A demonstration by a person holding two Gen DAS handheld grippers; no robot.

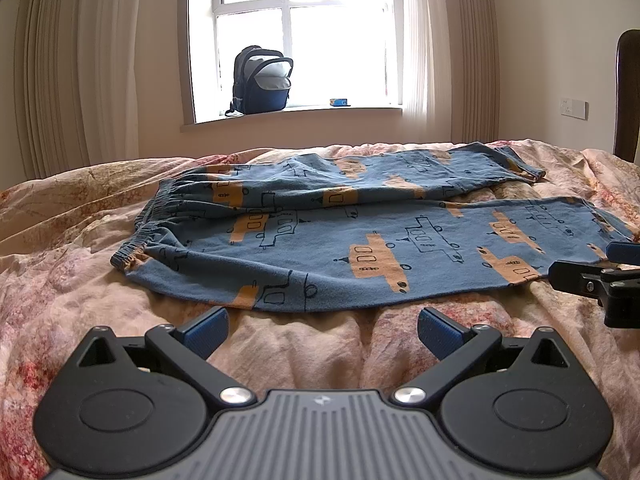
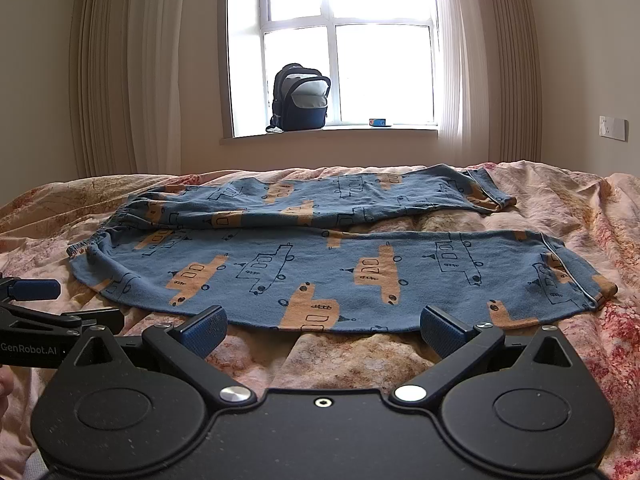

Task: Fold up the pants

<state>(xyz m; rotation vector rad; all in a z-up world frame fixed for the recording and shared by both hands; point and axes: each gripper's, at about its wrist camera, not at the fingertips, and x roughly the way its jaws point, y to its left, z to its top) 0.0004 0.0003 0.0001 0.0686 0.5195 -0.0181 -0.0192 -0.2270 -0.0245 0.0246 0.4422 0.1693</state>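
Blue pants [image 1: 340, 236] with orange and outlined vehicle prints lie flat on the bed, waistband at the left, both legs stretched to the right with a gap between them. They also show in the right wrist view [image 2: 320, 268]. My left gripper [image 1: 322, 330] is open and empty, just short of the near leg's front edge. My right gripper [image 2: 323, 328] is open and empty, at the near leg's front edge further right. The right gripper also shows at the right edge of the left wrist view [image 1: 600, 276]. The left gripper shows at the left edge of the right wrist view [image 2: 36, 304].
A pink floral bedspread [image 1: 80, 280] covers the bed, rumpled in front of the pants. A dark backpack [image 1: 262, 82] and a small blue box [image 1: 339, 101] sit on the windowsill. Curtains hang either side. A dark chair back [image 1: 628, 92] stands at the far right.
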